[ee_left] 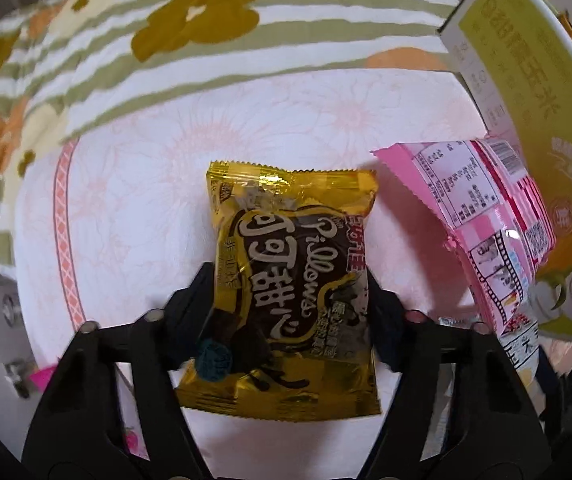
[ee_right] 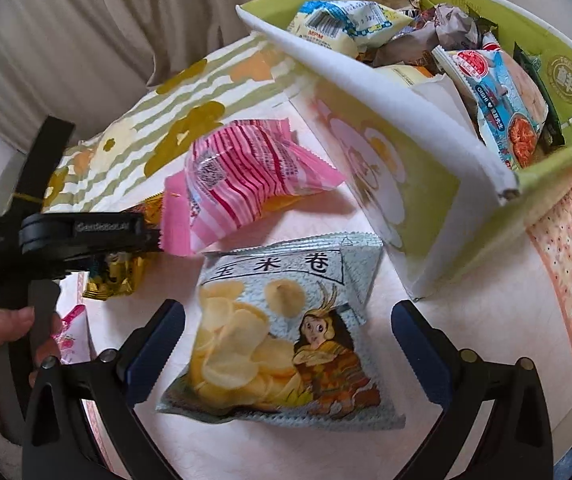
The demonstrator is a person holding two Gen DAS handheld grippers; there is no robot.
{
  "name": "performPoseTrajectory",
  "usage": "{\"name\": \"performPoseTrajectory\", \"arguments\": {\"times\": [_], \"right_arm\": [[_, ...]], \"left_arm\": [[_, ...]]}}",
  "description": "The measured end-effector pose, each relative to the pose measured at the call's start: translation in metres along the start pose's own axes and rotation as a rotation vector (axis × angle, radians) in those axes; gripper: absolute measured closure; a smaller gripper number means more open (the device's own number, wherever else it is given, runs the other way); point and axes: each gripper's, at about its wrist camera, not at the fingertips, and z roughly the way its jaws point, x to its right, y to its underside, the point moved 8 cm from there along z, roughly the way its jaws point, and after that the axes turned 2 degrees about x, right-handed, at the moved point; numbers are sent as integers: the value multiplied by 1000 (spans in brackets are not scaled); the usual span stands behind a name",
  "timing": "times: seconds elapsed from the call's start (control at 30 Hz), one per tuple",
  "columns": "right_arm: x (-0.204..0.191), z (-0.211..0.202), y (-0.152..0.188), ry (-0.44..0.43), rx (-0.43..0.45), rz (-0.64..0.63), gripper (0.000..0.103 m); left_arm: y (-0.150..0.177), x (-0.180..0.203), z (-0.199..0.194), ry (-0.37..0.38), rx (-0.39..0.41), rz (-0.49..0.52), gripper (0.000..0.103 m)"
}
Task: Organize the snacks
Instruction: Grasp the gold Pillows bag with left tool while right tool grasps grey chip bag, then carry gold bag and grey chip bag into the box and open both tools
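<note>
My left gripper (ee_left: pixel 290 300) is shut on a gold and brown Pillows snack bag (ee_left: pixel 294 280), its fingers pressed on both long edges. A pink snack bag (ee_left: pixel 482 224) lies to its right against the green box (ee_left: pixel 534 92). In the right wrist view my right gripper (ee_right: pixel 288 344) is open, its fingers either side of a pale blue corn-chip bag (ee_right: pixel 286 336) lying flat on the cloth. The pink bag (ee_right: pixel 241 184) lies beyond it. The green and white box (ee_right: pixel 418 184) at the upper right holds several snack packs.
A pink floral tablecloth (ee_left: pixel 145 184) covers the surface. A striped flower-print fabric (ee_left: pixel 165 40) lies at the back. The left gripper body (ee_right: pixel 65 236) and the hand holding it show at the left of the right wrist view. Curtains hang behind.
</note>
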Motion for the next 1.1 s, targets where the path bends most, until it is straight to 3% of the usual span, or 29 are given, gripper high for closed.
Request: {"name": "performPoseTrajectory", "arguments": {"times": [0.17, 0.4, 0.47, 0.53, 0.6, 0.77, 1.1], "right_arm": [[-3, 12, -4, -5, -24, -13, 0], [-5, 15, -2, -1, -26, -44, 0], [-7, 18, -2, 3, -31, -54, 5], [-11, 23, -1, -11, -48, -62, 17], [-13, 23, 0, -11, -42, -75, 18], [-17, 15, 4, -23, -35, -105, 33], [-34, -38, 20, -91, 1, -159, 35]], "left_arm": [[3, 0, -4, 6, 23, 29, 51], [18, -4, -16, 6, 46, 40, 52], [22, -5, -19, 11, 50, 39, 52], [25, -7, -23, 12, 56, 38, 52], [28, -9, -27, 18, 60, 31, 52], [36, -9, -40, 26, 80, 30, 52], [59, -3, -94, 73, 157, 27, 52]]}}
